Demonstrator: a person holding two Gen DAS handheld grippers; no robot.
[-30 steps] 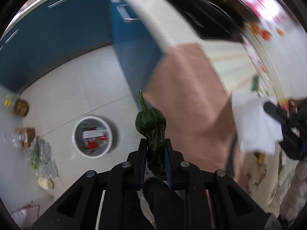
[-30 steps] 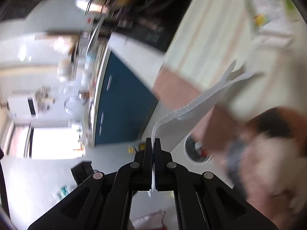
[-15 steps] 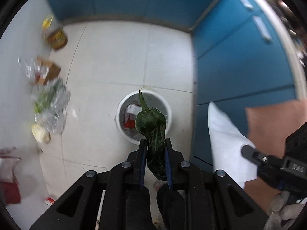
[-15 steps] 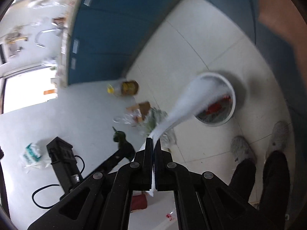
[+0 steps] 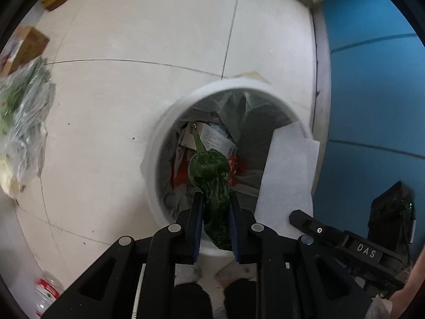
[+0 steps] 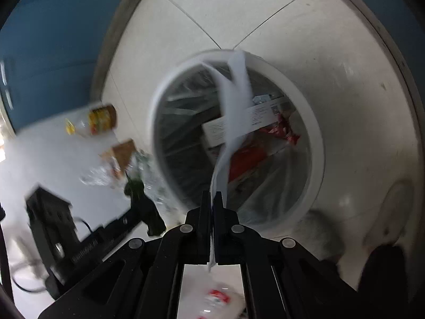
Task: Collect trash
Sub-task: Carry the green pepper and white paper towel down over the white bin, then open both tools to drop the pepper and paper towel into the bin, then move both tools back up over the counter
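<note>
**Q:** White floor tiles (image 5: 132, 101) and blue cabinet fronts (image 5: 372, 93) are seen from above — what is being held, and where?

**A:** A white trash bin (image 5: 159, 143) lined with a grey bag is shown on the tiles, just beside the cabinets. Cartons and red wrappers (image 6: 249, 159) are already inside it. The left gripper (image 5: 216, 212) is clamped on a dark green pepper (image 5: 212, 183), stem forward, held over the near part of the bin mouth. The right gripper (image 6: 212, 202) is pinched tight on a white paper sheet (image 6: 236, 101), which is draped over the opening.

**Q:** What could go wrong from here?

**A:** A miss is judged possible. The pepper is held close to the near rim, so an early release could bounce it onto the floor. The light sheet could drift sideways or be caught on the rim. The two tools are near each other, and contact could be caused by a hurried release.

**Q:** What differs from half a second ago?

**A:** Both tools have been brought much closer to the bin, which now fills the views; the sheet has been moved from beside the bin to over it
</note>
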